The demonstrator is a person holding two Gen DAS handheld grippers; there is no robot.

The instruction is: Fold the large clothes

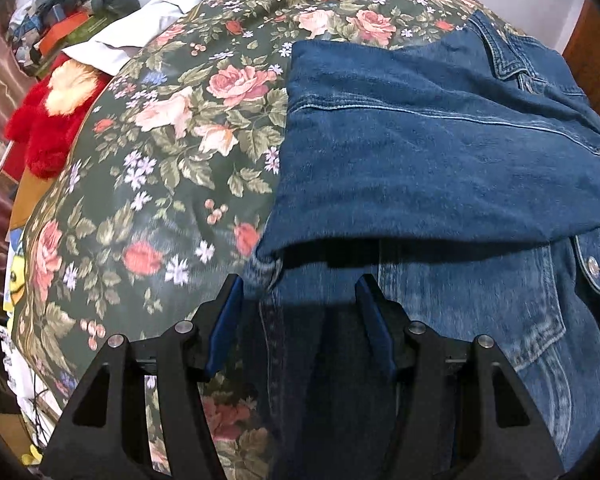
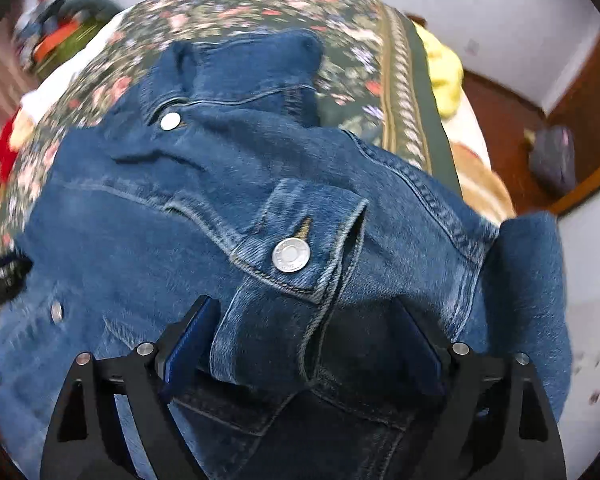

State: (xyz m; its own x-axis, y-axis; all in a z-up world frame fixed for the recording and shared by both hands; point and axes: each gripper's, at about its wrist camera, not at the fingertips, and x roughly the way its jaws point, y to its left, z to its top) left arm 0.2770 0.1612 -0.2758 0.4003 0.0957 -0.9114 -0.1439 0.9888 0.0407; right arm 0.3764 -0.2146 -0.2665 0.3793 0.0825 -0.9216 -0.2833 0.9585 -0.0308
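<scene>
A blue denim jacket (image 1: 440,152) lies on a floral bedspread (image 1: 160,152), one part folded across its body. My left gripper (image 1: 300,284) is open just above the jacket's left edge, holding nothing. In the right wrist view the jacket (image 2: 148,232) fills the frame, collar at the far end. A buttoned sleeve cuff (image 2: 288,256) drapes between the fingers of my right gripper (image 2: 304,312), which is open wide with the cuff cloth lying loosely in the gap.
A red plush toy (image 1: 48,128) and a white pillow (image 1: 140,28) sit at the bed's left edge, with clutter behind. A yellow cloth (image 2: 444,72) lies at the bed's right side, beside a wooden floor (image 2: 500,120) with a dark bag (image 2: 552,160).
</scene>
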